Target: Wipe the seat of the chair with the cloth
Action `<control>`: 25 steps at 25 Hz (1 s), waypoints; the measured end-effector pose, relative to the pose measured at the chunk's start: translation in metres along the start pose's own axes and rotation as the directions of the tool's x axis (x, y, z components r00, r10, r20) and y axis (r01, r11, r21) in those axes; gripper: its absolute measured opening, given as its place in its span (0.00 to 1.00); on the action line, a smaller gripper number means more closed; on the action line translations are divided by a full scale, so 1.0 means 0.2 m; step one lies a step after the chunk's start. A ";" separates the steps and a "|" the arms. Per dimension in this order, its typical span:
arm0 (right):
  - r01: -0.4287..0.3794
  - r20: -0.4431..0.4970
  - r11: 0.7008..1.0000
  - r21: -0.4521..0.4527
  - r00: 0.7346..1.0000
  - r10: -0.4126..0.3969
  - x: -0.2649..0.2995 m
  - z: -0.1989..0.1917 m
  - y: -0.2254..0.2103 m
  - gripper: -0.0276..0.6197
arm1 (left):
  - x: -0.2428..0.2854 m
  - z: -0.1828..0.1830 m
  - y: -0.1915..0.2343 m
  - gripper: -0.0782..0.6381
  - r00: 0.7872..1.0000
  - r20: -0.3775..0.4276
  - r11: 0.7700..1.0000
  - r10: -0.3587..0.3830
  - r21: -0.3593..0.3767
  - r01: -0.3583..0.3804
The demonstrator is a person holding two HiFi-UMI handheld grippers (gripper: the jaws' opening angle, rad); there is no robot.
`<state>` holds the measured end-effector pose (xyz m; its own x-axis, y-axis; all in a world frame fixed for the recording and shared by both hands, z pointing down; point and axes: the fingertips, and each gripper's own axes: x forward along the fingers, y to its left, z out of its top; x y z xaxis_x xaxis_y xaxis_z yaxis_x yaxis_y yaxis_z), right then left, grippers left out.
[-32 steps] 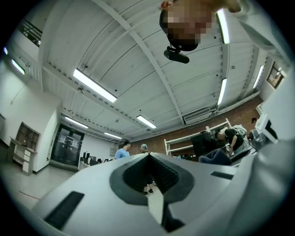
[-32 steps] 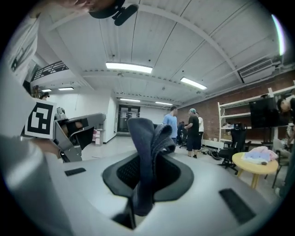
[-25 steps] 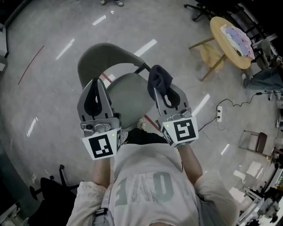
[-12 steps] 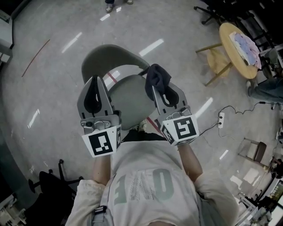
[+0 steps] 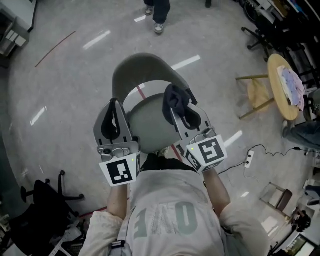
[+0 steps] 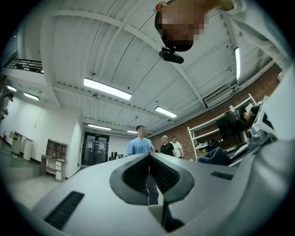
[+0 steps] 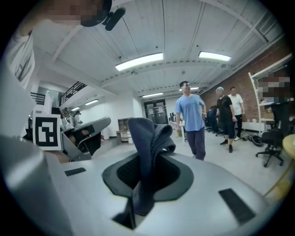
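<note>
A round wooden desk (image 5: 275,82) stands on the grey floor (image 5: 65,100), with a patterned sheet (image 5: 293,87) lying on it. Below the desk lies a white power strip (image 5: 248,159). Up and left of the desk stand a person's legs (image 5: 159,14). A black office chair (image 5: 36,202) sits well apart, down and to the left.

Two grippers, one left gripper (image 5: 114,107) and one right gripper (image 5: 181,106); one cloth (image 5: 176,96); one grey chair (image 5: 150,122). Around them: one round table (image 5: 276,82), one power strip (image 5: 248,160), one black office chair (image 5: 35,210). Three bystanders (image 7: 190,120) appear in the right gripper view.
</note>
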<state>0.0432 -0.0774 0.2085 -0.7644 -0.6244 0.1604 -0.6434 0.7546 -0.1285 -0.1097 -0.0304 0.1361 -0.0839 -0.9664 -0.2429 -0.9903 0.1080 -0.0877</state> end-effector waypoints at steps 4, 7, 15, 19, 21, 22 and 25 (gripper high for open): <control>-0.131 -0.084 0.991 0.035 0.987 0.134 0.25 -0.17 0.17 0.13 | -0.11 -0.24 0.21 0.13 0.993 -0.077 0.996 0.086 -0.008 -0.087; -0.205 -0.156 0.978 0.031 0.966 0.208 0.48 -0.34 0.25 0.13 | -0.19 -0.47 0.36 0.13 0.980 -0.113 0.984 0.165 -0.054 -0.172; -0.288 -0.283 0.948 0.134 0.906 0.315 0.93 -1.03 0.47 0.13 | -0.39 -1.06 0.58 0.13 0.945 -0.217 0.963 0.243 -0.063 -0.262; -0.294 -0.365 0.935 0.198 0.864 0.348 1.05 -1.44 0.53 0.13 | -0.47 -1.28 0.61 0.13 0.934 -0.242 0.956 0.263 -0.062 -0.285; -0.286 -0.406 0.931 0.226 0.841 0.357 1.09 -1.64 0.54 0.13 | -0.50 -1.38 0.61 0.13 0.930 -0.261 0.955 0.261 -0.070 -0.287; -0.279 -0.426 0.929 0.242 0.830 0.360 1.11 -1.73 0.54 0.13 | -0.52 -1.43 0.60 0.13 0.927 -0.273 0.956 0.256 -0.073 -0.286; -0.244 -0.462 0.921 0.303 0.807 0.366 1.14 -1.96 0.55 0.13 | -0.57 -1.55 0.58 0.13 0.924 -0.299 0.959 0.238 -0.077 -0.272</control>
<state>-0.1865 -0.0582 0.6141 -0.8341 -0.1346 0.5349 -0.4183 0.7865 -0.4543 -0.2488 0.0202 0.4529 -0.3467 -0.9369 0.0440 -0.9355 0.3488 0.0568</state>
